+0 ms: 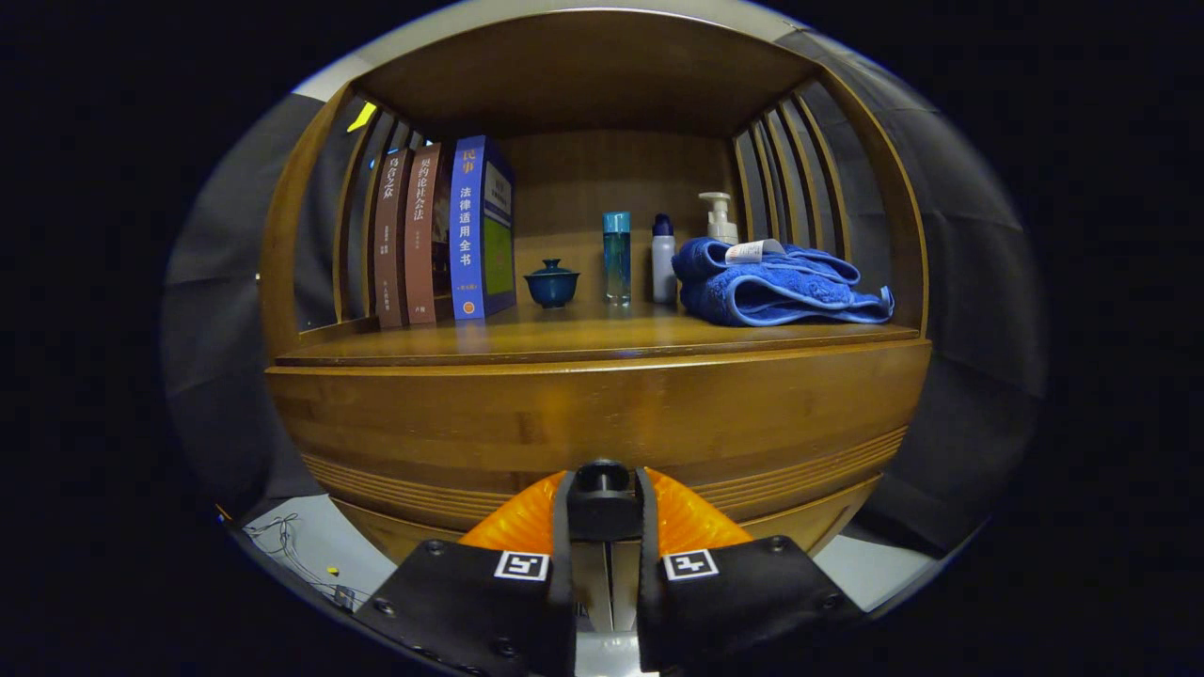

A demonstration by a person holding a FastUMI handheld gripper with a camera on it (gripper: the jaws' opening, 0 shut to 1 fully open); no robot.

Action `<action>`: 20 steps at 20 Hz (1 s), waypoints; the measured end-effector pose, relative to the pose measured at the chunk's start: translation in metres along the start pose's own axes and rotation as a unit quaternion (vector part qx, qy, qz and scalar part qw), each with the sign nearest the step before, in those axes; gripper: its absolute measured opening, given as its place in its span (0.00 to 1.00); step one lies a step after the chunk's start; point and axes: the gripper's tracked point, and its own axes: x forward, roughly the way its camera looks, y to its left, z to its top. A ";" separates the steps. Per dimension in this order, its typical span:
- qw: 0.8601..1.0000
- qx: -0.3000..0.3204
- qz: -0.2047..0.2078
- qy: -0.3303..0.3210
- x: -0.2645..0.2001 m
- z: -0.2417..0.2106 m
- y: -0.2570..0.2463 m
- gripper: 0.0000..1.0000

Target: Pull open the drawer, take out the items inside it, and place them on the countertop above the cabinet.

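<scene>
Your gripper (603, 489) sits low against the wooden cabinet, its 2 fingers drawn in on the dark round knob (602, 477) of the drawer (602, 423). Both fingers look pressed to the knob's sides, a hold that makes sense for a straight pull, since the knob is the only purchase on that smooth front. The drawer front looks flush with the cabinet, so the drawer reads as closed, and whatever lies inside it is hidden.

Above the drawer runs the surface (583, 340) where the items are meant to go. It is already partly occupied. 3 books (442, 235) stand upright at the left end, leaning on the slatted side for support. A small lidded cup (551, 284) sits just beside them. Toward the middle back stand a slim blue bottle (617, 256) and a white bottle with a dark cap (664, 259), close together. A pump bottle (720, 218) rises behind a folded blue towel (781, 282), which fills the right end.

Judged from this, the task is at its very start: pull straight back along the fingers. The bare front strip of the surface looks the likeliest landing spot, since the back row is taken.
</scene>
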 end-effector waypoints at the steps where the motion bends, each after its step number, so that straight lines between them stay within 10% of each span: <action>1: 1.000 0.004 0.000 0.002 -0.003 -0.001 0.000 0.30; 20: 1.000 0.014 0.001 0.012 -0.150 -0.027 -0.008 0.29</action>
